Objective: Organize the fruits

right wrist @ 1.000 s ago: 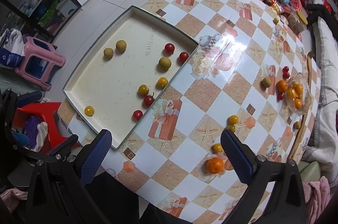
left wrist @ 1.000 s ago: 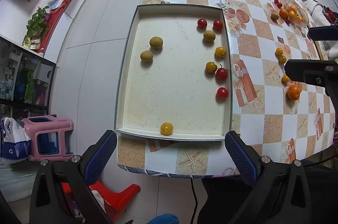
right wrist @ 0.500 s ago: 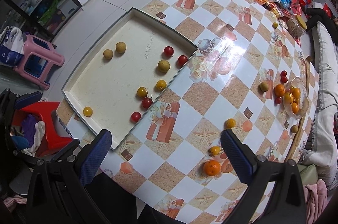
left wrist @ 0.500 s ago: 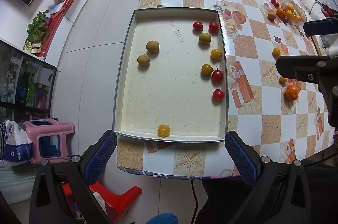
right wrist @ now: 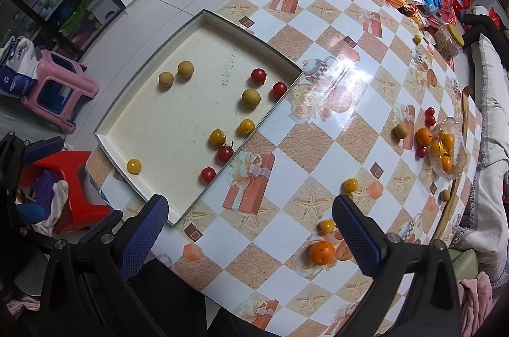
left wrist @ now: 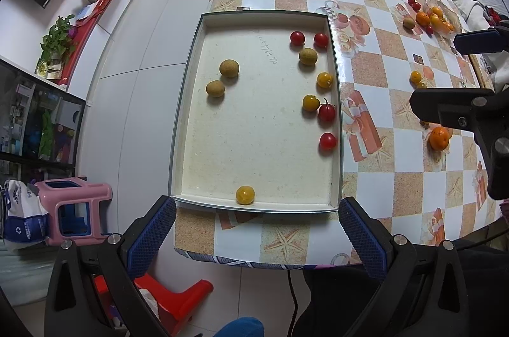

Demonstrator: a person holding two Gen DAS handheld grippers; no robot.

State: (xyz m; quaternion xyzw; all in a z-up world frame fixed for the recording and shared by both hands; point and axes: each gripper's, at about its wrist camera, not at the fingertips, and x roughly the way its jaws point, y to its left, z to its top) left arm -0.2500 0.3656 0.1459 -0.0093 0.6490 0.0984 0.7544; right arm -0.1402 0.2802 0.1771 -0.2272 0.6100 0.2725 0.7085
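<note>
The tray (left wrist: 187,101) lies at the near left corner of the checkered worktop (right wrist: 321,165), and most of the fruit sits inside it. Four red cherry tomatoes, such as one at (left wrist: 327,140), line the tray's right wall with three yellow ones; a fourth yellow tomato (left wrist: 245,195) touches the near wall. Two brownish round fruits (left wrist: 229,68) sit toward the tray's left side, a third near the far right corner. Right of the tray, loose on the worktop, you have an orange (right wrist: 322,252) and small yellow fruits near it. Further right, a glass bowl (right wrist: 458,143) holds oranges. Your left claw (left wrist: 256,233) hangs wide at the tray's near edge, holding nothing. Your right claw (right wrist: 249,229) is likewise wide and empty.
</note>
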